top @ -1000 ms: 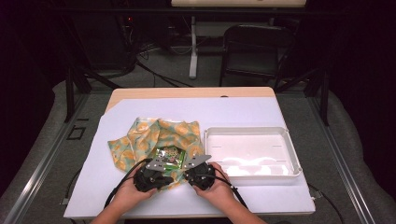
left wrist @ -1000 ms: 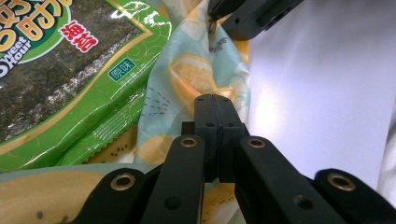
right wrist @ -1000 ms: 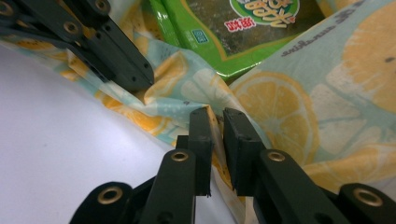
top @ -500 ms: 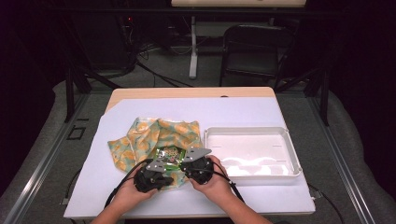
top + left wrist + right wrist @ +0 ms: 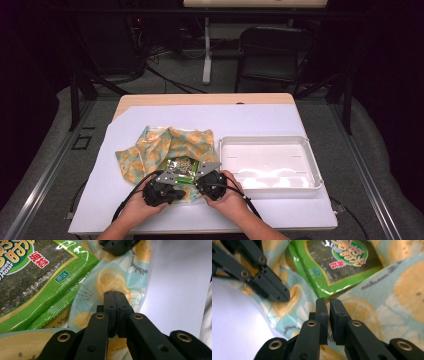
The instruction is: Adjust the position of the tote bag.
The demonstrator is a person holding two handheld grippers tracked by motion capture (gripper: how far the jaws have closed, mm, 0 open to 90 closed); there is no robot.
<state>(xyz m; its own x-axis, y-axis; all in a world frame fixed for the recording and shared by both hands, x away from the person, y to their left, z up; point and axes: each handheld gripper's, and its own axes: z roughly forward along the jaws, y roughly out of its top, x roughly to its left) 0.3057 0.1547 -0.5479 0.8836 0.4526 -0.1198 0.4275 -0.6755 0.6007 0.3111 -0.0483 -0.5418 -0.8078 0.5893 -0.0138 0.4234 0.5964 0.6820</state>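
Green seaweed snack packet (image 5: pixel 181 166) flat on crumpled lemon-print cloth (image 5: pixel 150 150) (pale blue and yellow), beside the white tray (image 5: pixel 312 162).

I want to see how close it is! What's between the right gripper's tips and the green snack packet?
Just lemon-print cloth, seen in the right gripper view: the right gripper sits right below the green snack packet.

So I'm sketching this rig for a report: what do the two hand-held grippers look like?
Both are black. The left gripper and right gripper each have two flat, blocky jaws on angled link arms fixed with brass-ringed pivot bolts. In the high view each carries a grey three-cornered plate on top and trails a black cable toward the table's near edge. The forearms are bare, without sleeves.
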